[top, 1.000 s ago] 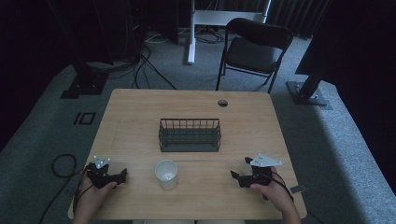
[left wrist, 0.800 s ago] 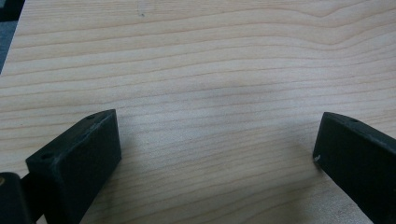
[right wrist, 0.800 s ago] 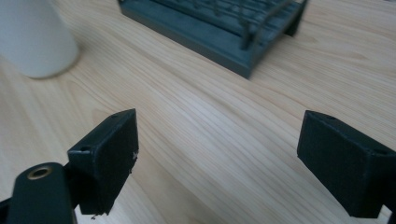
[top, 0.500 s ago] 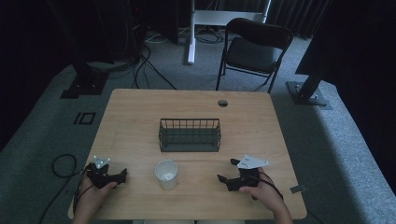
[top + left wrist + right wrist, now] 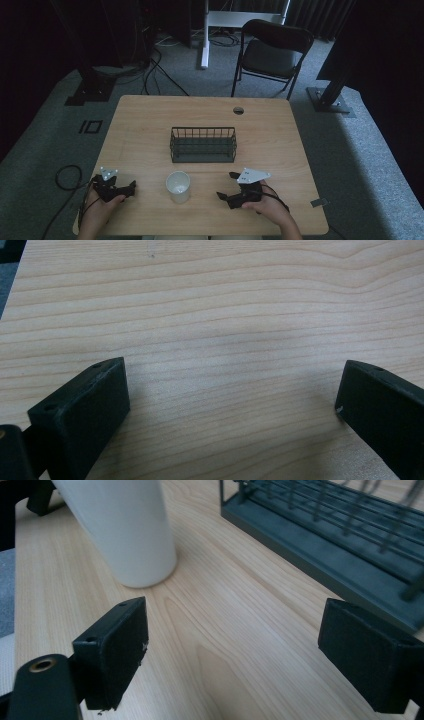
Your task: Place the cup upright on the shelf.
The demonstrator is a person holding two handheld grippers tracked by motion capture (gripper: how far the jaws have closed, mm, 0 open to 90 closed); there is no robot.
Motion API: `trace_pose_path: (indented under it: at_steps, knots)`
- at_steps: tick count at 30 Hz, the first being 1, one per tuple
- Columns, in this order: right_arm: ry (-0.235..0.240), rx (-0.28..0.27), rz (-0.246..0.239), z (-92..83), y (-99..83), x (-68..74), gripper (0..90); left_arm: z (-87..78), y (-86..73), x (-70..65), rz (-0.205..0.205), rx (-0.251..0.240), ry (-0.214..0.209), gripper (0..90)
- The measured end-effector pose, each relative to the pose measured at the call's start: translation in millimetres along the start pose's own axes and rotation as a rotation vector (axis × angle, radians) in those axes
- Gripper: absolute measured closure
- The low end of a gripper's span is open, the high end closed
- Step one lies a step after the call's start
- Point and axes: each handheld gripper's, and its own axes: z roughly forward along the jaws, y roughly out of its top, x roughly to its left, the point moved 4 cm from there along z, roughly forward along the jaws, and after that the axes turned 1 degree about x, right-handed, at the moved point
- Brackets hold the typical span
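The pale wooden table [image 5: 150, 130] shows smooth, matt grain. The white cup [image 5: 127, 525] looks smooth and faintly glossy. The dark wire basket [image 5: 203, 145] is matt metal. The black tongs [image 5: 235, 645] look matt plastic.

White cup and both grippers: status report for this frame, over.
Left gripper open, empty, low over the table. Right gripper open, empty, pointed toward white cup, not touching. Cup upright, in front of wire basket. Nothing between right gripper and cup.
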Motion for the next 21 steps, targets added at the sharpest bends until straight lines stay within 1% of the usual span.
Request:
trace_pose_path:
  at_steps: [7,8,13,15,21]
  knots:
    - [0.034,-0.006,-0.036,14.6,9.2,12.8,12.6,0.0,0.0,0.0,0.0,0.0,0.0,1.2]
    - [0.041,-0.009,-0.035,16.4,10.8,15.0,12.6,0.0,0.0,0.0,0.0,0.0,0.0,1.2]
    - [0.066,-0.013,-0.065,25.4,18.7,24.3,12.8,0.0,0.0,0.1,0.0,0.0,0.0,1.2]
    - [0.097,-0.028,-0.052,28.6,22.3,28.6,12.8,0.0,0.0,0.0,0.0,0.0,0.0,1.2]
    - [0.119,-0.028,-0.077,39.6,30.4,38.3,12.8,0.0,0.0,0.1,0.0,0.0,0.0,1.2]
